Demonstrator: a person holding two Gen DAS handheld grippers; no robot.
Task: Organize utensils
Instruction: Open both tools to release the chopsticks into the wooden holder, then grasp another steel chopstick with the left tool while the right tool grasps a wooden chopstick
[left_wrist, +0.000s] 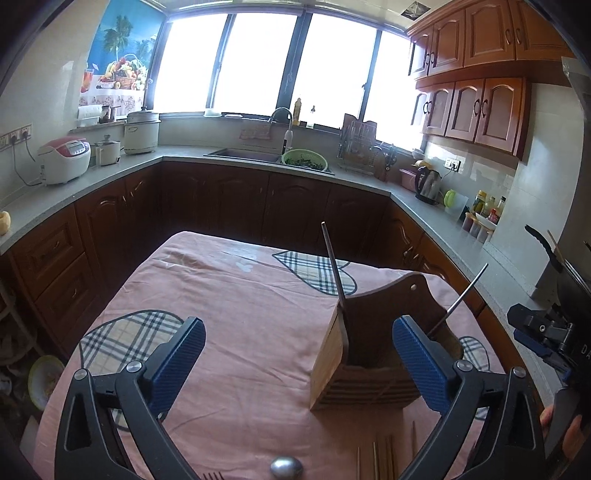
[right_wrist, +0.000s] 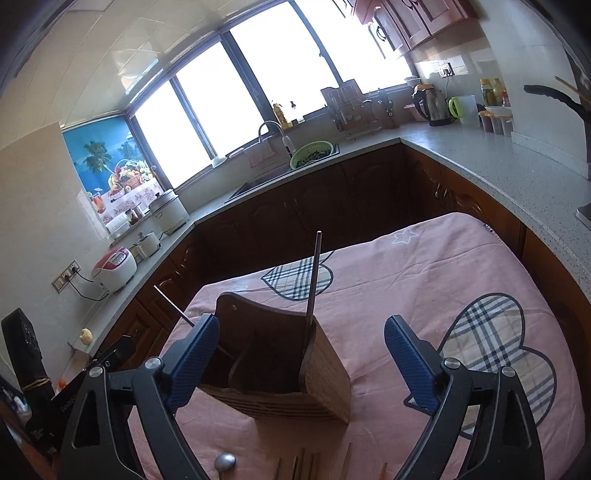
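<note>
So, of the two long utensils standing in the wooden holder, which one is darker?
The utensil at the holder's light-coloured end: dark and flat, nearly upright. The other is a thin shiny rod, strongly tilted.

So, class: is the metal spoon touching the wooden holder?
Apart. In the right wrist view the spoon lies on the pink cloth nearer the camera, with bare cloth between it and the holder.

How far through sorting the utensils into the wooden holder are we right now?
Done: two long utensils already stand in the wooden holder, a dark one and a thin metal one. In hand: nothing; the left tongs and the right tongs are both open and empty. Left: a spoon, several chopsticks and what looks like a fork at the picture's edge lie on the pink cloth.
</note>
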